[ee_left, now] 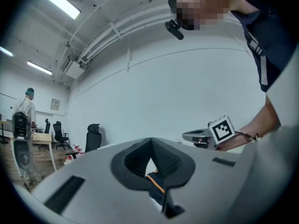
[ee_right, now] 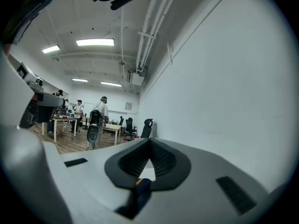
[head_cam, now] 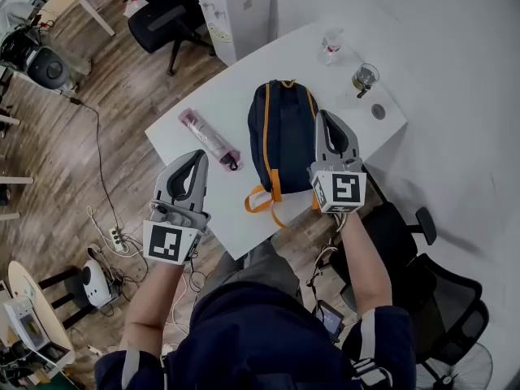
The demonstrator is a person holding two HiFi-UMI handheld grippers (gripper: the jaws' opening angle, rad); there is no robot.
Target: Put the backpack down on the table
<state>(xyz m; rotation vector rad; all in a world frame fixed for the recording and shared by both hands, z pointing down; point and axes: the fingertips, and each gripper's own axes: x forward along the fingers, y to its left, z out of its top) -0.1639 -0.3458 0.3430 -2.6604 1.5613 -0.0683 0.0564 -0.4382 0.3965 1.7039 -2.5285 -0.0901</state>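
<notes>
Wood-plank floor (head_cam: 73,145) is surrounding a white table (head_cam: 244,88), which is carrying these items:

- Navy backpack (head_cam: 282,132) with orange trim is lying flat near the table's middle. Its orange straps (head_cam: 264,199) are trailing toward the near edge.
- Pink folded umbrella (head_cam: 210,138) is lying just left of the backpack, apart from it.
- Clear cup (head_cam: 331,45) and glass (head_cam: 365,77) are standing toward the far right corner.

Left gripper (head_cam: 197,158) is hovering by the table's near left edge, with its jaws meeting at the tips and gripping nothing. Right gripper (head_cam: 323,117) is hanging over the backpack's right side, with its jaws likewise pressing together and empty. It seems clear of the fabric, though contact is hard to judge from above.
</notes>
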